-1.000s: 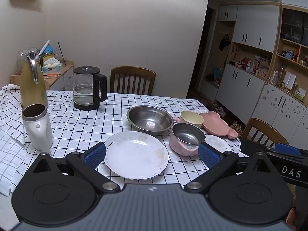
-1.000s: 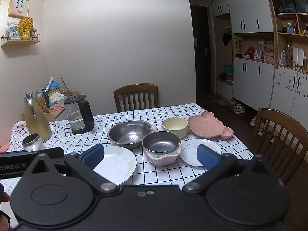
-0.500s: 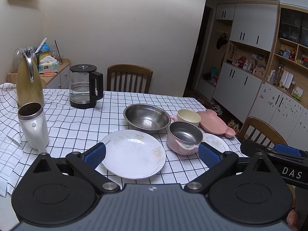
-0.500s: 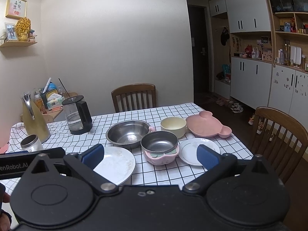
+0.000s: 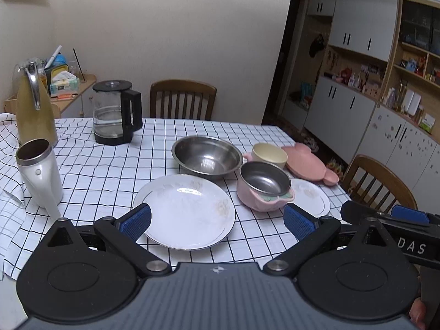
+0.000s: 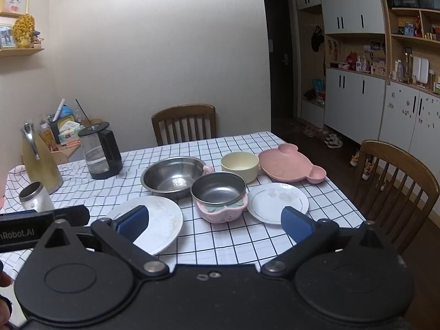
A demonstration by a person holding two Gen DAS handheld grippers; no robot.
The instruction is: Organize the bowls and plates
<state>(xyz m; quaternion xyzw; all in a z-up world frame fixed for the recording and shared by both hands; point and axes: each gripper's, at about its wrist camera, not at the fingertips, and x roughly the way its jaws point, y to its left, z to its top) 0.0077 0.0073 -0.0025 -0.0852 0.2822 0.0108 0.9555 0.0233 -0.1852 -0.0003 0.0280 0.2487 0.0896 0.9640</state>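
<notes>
On the checked tablecloth lie a large white plate [image 5: 187,210] [image 6: 162,220], a big steel bowl [image 5: 206,160] [image 6: 172,177], a pink bowl with a steel liner [image 5: 264,188] [image 6: 219,196], a cream bowl [image 5: 269,155] [image 6: 239,165], a small white plate [image 5: 312,196] [image 6: 277,199] and a pink bear-shaped plate [image 5: 308,165] [image 6: 288,163]. My left gripper [image 5: 217,221] is open, held above the table's near edge with the large plate between its fingers' lines. My right gripper [image 6: 214,221] is open too, in front of the pink bowl, holding nothing.
A glass kettle [image 5: 115,112], a yellow thermos jug [image 5: 33,110] and a white steel cup [image 5: 40,176] stand on the left of the table. Wooden chairs [image 6: 184,123] [image 6: 396,189] sit at the far side and the right. White cabinets [image 6: 354,101] line the right wall.
Both grippers have drawn slightly nearer and shifted a little; the dishes sit a bit lower and larger in both views. Nothing was grasped or moved on the table.
</notes>
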